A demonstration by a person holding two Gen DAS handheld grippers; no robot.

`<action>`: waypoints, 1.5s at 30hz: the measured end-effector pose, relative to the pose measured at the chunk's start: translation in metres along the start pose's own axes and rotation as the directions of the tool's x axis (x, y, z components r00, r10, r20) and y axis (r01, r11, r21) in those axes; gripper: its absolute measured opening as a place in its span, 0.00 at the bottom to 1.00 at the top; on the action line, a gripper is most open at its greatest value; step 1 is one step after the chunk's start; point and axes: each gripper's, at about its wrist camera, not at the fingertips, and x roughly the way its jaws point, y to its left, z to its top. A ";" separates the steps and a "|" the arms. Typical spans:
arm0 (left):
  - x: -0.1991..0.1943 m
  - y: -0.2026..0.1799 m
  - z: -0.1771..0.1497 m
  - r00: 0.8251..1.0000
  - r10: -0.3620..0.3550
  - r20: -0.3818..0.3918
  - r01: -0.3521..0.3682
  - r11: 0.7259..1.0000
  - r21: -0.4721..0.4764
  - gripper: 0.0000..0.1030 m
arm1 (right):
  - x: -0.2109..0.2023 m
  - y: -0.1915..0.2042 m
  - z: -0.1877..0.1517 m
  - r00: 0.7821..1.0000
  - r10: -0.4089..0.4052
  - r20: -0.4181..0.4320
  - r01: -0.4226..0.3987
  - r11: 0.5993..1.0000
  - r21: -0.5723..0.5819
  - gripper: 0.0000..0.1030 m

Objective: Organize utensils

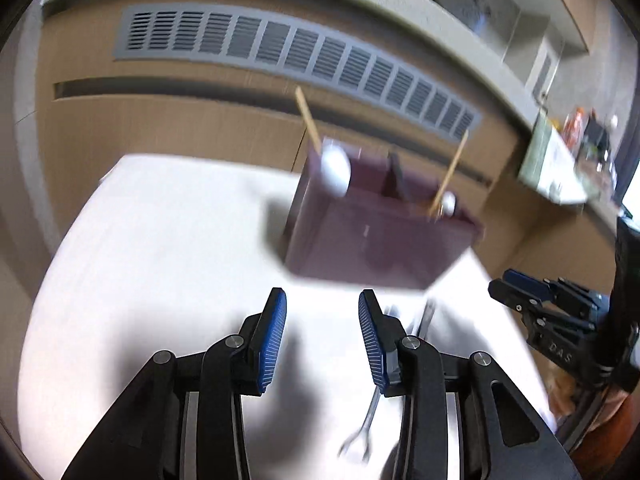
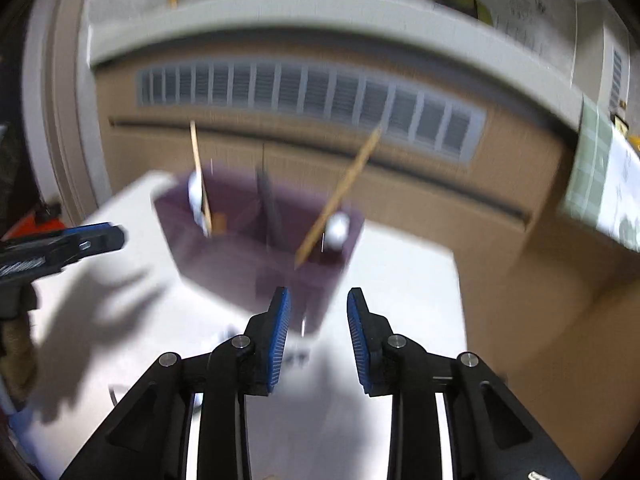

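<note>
A dark purple utensil holder stands on the white table. Two wooden sticks, two white spoons and a dark utensil stick out of it. My left gripper is open and empty, just short of the holder. A metal fork lies on the table under its right finger. My right gripper is open and empty too, close in front of the holder. Each gripper shows at the edge of the other's view.
Behind the table runs a wooden cabinet wall with a long grey vent grille. A cluttered counter sits at the far right. Both views are blurred.
</note>
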 end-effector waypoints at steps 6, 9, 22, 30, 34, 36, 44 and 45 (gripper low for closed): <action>-0.028 0.015 -0.034 0.989 0.146 -0.022 -0.145 0.989 0.015 0.37 | -0.007 0.038 -0.043 0.964 0.252 -0.079 -0.251 0.968 0.028 0.25; -0.036 0.025 -0.040 0.986 0.162 -0.025 -0.162 0.987 -0.016 0.37 | 0.003 0.059 -0.046 0.962 0.239 -0.135 -0.235 0.971 0.048 0.25; -0.036 0.045 -0.054 0.985 0.153 -0.086 -0.159 0.985 -0.070 0.37 | 0.028 0.059 -0.051 0.966 0.156 -0.206 -0.134 0.984 0.118 0.08; -0.018 0.029 -0.056 0.986 0.089 -0.144 -0.096 0.994 -0.047 0.37 | 0.010 -0.006 -0.082 0.979 0.066 -0.195 -0.024 0.977 0.212 0.08; -0.002 0.005 -0.049 0.985 0.006 -0.175 -0.003 1.000 0.015 0.37 | 0.005 -0.028 -0.093 0.983 0.059 -0.173 -0.015 0.969 0.248 0.13; 0.008 -0.009 -0.045 0.981 -0.024 -0.192 0.035 0.998 0.058 0.37 | 0.004 -0.033 -0.095 0.982 0.095 -0.166 -0.048 0.962 0.268 0.13; 0.031 -0.062 -0.053 0.962 -0.072 -0.262 0.126 0.973 0.195 0.37 | -0.001 -0.039 -0.107 0.980 0.166 -0.106 -0.130 0.950 0.284 0.13; 0.032 -0.066 -0.054 0.962 -0.071 -0.263 0.129 0.969 0.211 0.38 | -0.001 -0.039 -0.108 0.980 0.176 -0.095 -0.141 0.946 0.293 0.13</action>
